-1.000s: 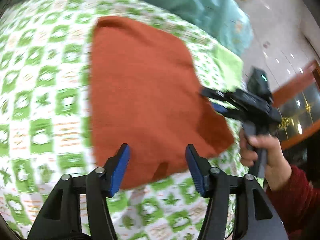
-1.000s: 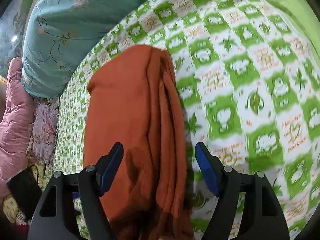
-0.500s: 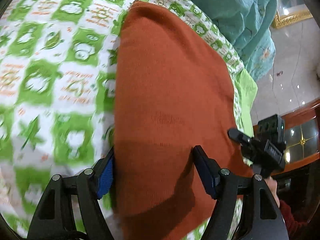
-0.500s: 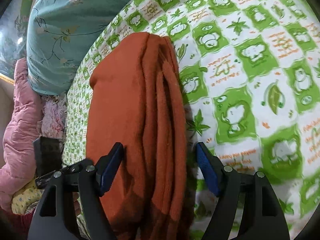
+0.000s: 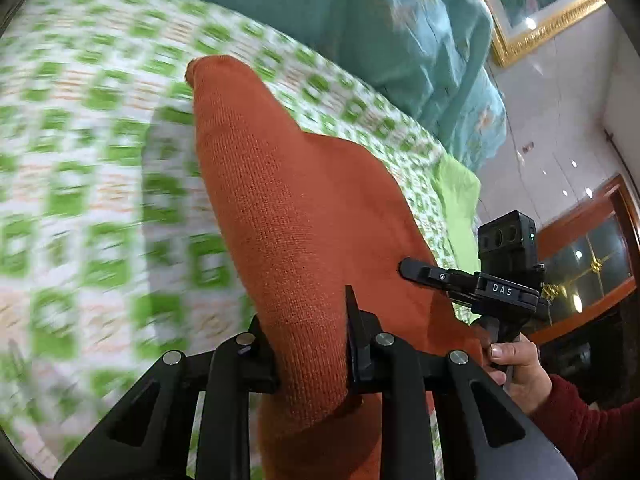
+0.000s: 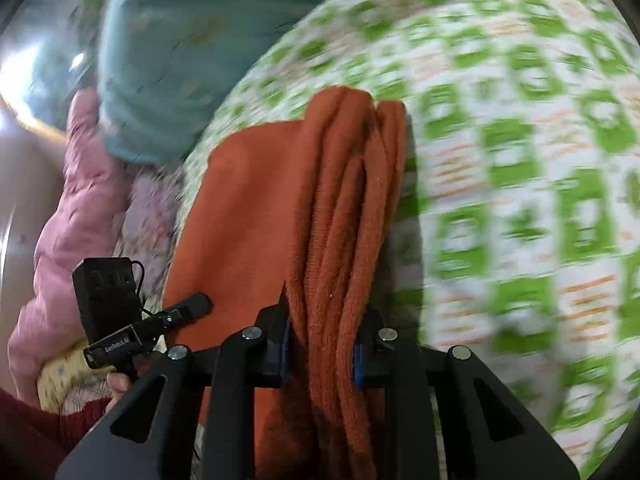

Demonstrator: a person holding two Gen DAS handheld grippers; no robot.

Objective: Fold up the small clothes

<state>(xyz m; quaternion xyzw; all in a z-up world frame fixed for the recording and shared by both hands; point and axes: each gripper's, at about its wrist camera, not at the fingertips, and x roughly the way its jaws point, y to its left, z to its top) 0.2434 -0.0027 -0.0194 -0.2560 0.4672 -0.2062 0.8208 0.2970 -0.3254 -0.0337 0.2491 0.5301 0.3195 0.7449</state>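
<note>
A folded rust-orange knit garment (image 5: 296, 216) lies on the green-and-white patterned bed sheet (image 5: 80, 184). My left gripper (image 5: 310, 344) is shut on the garment's near edge and holds it raised off the sheet. My right gripper (image 6: 322, 348) is shut on the stacked layered edge of the same garment (image 6: 340, 208) at the other side. The right gripper also shows in the left wrist view (image 5: 424, 274), and the left gripper shows in the right wrist view (image 6: 192, 306). Both views are blurred by motion.
A teal floral quilt (image 5: 400, 40) lies beyond the sheet. It also shows in the right wrist view (image 6: 180, 48). A pink padded garment (image 6: 76, 208) lies at the bed's left side. A wooden cabinet (image 5: 592, 248) stands past the bed's edge.
Both grippers have closed on the garment's near edges and lifted it from the sheet. The far part of the garment now hangs down in a fold.
</note>
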